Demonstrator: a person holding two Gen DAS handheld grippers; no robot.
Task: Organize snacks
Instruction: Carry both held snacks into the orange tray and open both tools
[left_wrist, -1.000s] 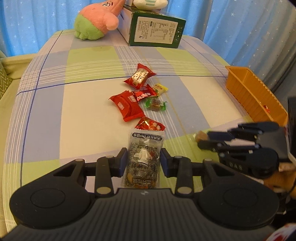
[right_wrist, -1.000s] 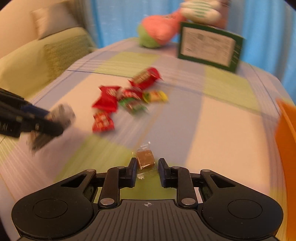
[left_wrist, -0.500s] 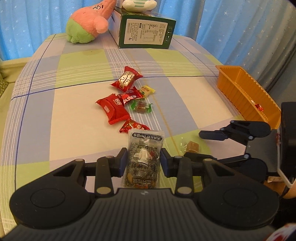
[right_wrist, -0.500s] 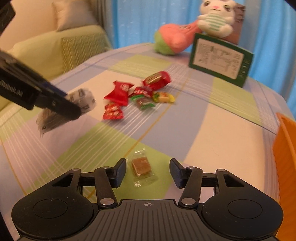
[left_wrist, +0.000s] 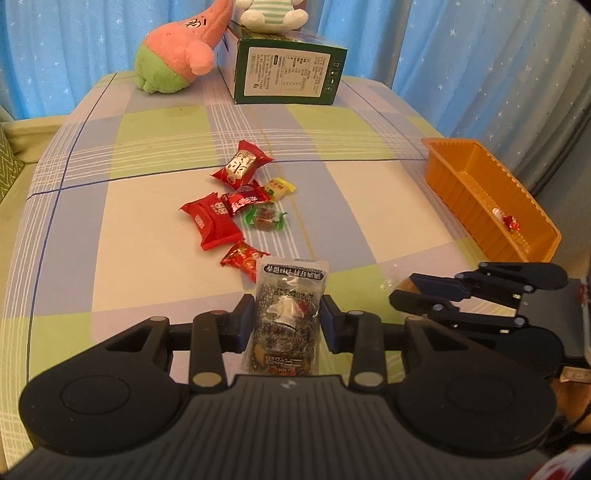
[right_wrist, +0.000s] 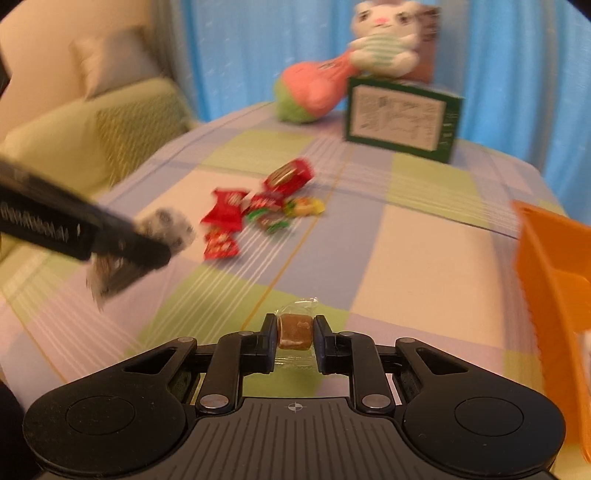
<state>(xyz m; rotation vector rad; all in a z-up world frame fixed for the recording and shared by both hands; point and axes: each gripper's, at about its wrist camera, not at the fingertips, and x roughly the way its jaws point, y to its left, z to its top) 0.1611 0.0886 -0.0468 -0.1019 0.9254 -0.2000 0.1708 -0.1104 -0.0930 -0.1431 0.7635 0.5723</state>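
Half a second ago the right gripper (right_wrist: 294, 334) stood wide around the brown candy (right_wrist: 294, 331) lying on the cloth; its jaws have just been closing and now pinch that clear-wrapped candy between the pads, lifted off the checked tablecloth (left_wrist: 147, 221). Unchanged in its grip, the left gripper (left_wrist: 288, 322) keeps its narrow hold on the speckled grey packet (left_wrist: 289, 314), which stands upright between the fingers. Taking the orange tray (left_wrist: 461, 199) as landmark: it sits at the table's right edge with a small red-wrapped sweet (left_wrist: 511, 222) inside near its front end. Well to the tray's left lies the loose pile of red snack packets (left_wrist: 218, 221), a yellow candy (left_wrist: 281, 188) and a green-wrapped candy (left_wrist: 265, 218) touching them. Between the pile and the tray the cloth is bare. Far behind the tray and to its left stand a green box (left_wrist: 288, 75), a pink plush toy (left_wrist: 177, 55) leaning against it and a white plush (left_wrist: 271, 13) on top.
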